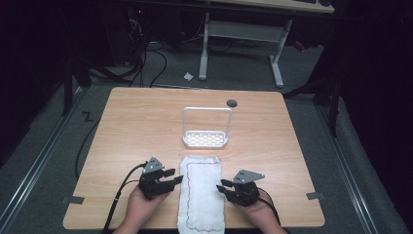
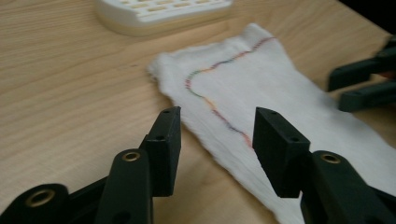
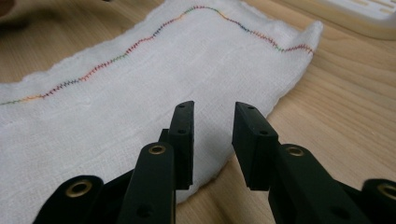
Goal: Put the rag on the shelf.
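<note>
White cloth (image 1: 201,195) with multicoloured stitching lies flat near white rack (image 1: 205,139).

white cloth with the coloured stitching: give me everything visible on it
The white woven cloth with a multicoloured zigzag stitch line lies flat on the light wooden table, a long strip running from the near edge toward the white plastic rack with a wire hoop, apart from it. The stitching runs inside its slightly frayed border, curving at the far corners. The left gripper and right gripper flank its long sides, jaws open, neither gripping it.
</note>
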